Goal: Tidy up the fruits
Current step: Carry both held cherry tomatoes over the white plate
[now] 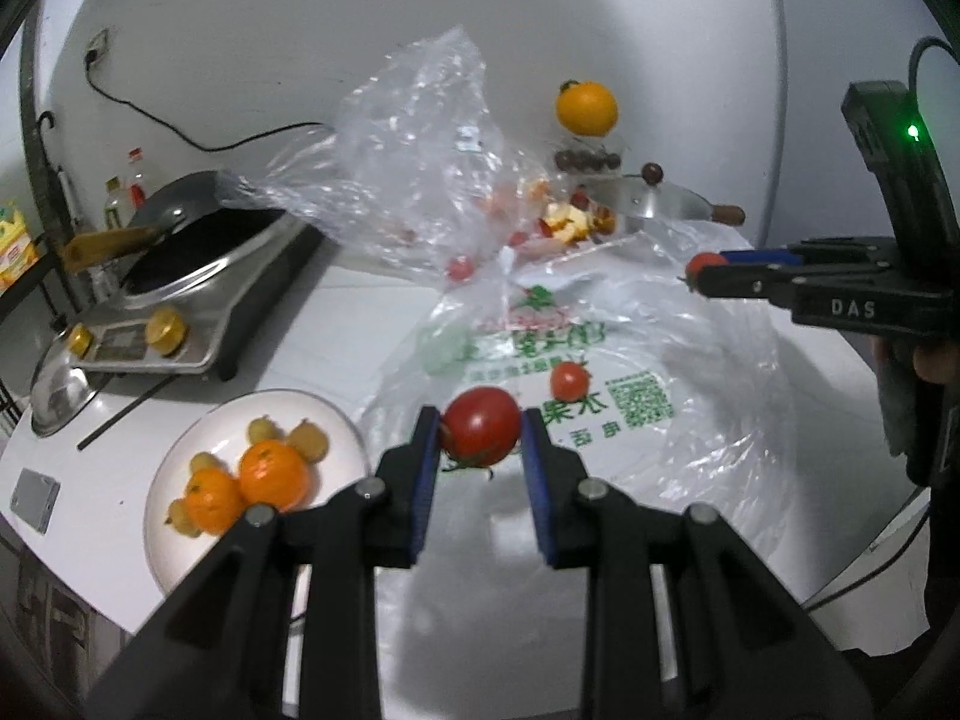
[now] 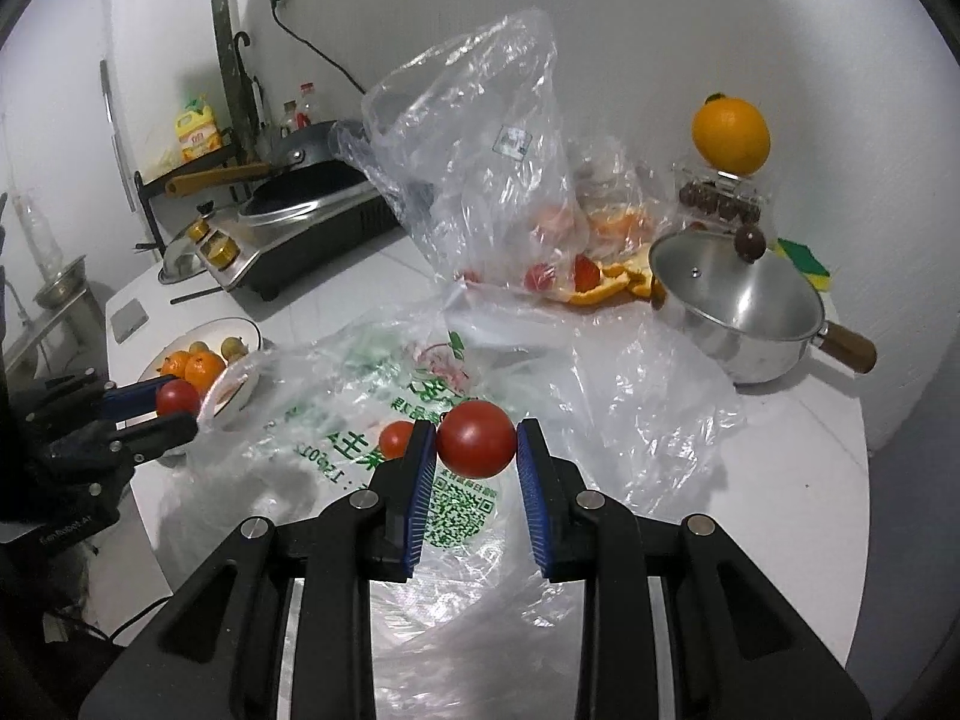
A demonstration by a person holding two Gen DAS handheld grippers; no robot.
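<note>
While each hand carries its own load, both grippers are clamped on fruit: the left gripper [image 1: 480, 438] has its blue pads pressed to either side of a red tomato [image 1: 482, 433], and the right gripper [image 2: 475, 441] pinches a second tomato [image 2: 476, 438] the same way. Both are held across the widest part of the fruit, clear of the surface. My guess is that this is a carry, not a pick.

A third, smaller tomato [image 1: 569, 380] lies loose on the flattened printed plastic bag [image 1: 636, 360]. That bag looks like the source, spread out so the fruit is easy to reach.

Destination is probably the white plate [image 1: 180, 450] at the counter's left edge. It already holds two oranges [image 1: 273, 474] and several small yellowish fruits, grouped tight. The left gripper is nearer to it.

A crumpled clear bag [image 2: 480, 138] stands behind, more red fruit and orange peel showing at its base. A steel saucepan [image 2: 738, 312] sits to the right, a large orange [image 2: 730, 135] perched on a clear box behind it. An induction cooker with a wok [image 1: 180, 252] takes the far left.

Risk: round fruit could roll on that crowded plate.
</note>
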